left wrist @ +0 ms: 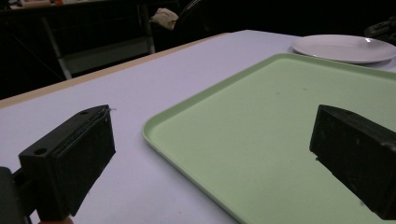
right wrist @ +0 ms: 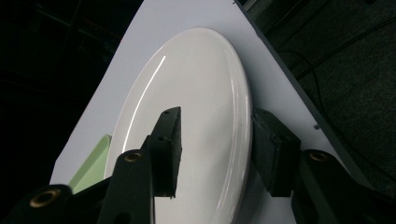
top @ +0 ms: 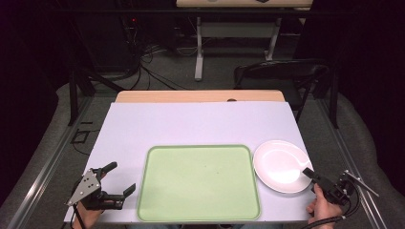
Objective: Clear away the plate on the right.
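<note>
The white plate (top: 281,165) lies flat on the counter (top: 191,124), just to the right of the green tray (top: 199,183), near the counter's right front corner. The plate is round, so it points no special way. It has nothing in it, and the tray has nothing in it too. No words show on them. The right tool (right wrist: 217,147) has one jaw over the plate and one jaw under its rim, but whether they squeeze it I cannot tell. The left tool (top: 114,179) sits left of the tray with its jaws wide apart, holding nothing.
</note>
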Tool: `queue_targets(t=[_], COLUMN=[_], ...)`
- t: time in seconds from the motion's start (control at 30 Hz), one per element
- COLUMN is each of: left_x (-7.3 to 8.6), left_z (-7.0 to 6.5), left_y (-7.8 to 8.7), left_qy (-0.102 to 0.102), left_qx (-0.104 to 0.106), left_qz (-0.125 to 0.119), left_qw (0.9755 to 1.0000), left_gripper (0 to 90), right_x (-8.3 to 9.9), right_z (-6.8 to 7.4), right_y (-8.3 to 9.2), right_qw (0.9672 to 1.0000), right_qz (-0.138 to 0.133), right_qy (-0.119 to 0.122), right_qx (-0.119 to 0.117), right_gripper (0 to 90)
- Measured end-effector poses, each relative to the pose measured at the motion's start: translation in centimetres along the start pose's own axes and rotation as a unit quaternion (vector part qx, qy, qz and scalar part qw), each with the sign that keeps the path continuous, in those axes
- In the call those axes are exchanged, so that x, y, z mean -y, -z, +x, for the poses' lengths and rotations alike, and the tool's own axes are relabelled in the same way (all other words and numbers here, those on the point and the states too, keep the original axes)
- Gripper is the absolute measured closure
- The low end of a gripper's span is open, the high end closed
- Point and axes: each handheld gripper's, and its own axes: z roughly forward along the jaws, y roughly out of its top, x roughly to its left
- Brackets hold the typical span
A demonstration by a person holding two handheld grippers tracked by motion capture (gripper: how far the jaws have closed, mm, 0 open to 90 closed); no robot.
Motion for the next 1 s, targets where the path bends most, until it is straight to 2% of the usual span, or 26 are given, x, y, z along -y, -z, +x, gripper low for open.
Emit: queue_targets(t=[0.23,0.43,0.57,1.0], left_x=[-0.05,-0.05,-0.05,-0.10], left_z=[-0.11,-0.09,0.01,0.07], left_y=[-0.06,0.02,0.10,0.02], left_qy=[-0.002,0.000,0.000,-0.001], left_qx=[0.000,-0.003,-0.003,-0.004], left_qz=[0.001,0.000,-0.001,-0.002], left_qw=[1.0000,1.0000,1.0000,1.0000], left_gripper=[0.0,0.0,0.0,0.0], right_x=[-0.10,-0.05,0.10,0.29], right_z=[0.14,0.00,0.00,0.19], right_y=[-0.39,-0.40,-0.49,-0.56], right_qw=[0.9999,0.9996,0.9992,0.9988], right_qz=[-0.002,-0.004,-0.015,-0.020], right_qy=[-0.007,-0.020,-0.030,-0.024], right_qx=[0.015,0.019,0.024,0.039], right_gripper=[61.7,66.3,69.2,74.0])
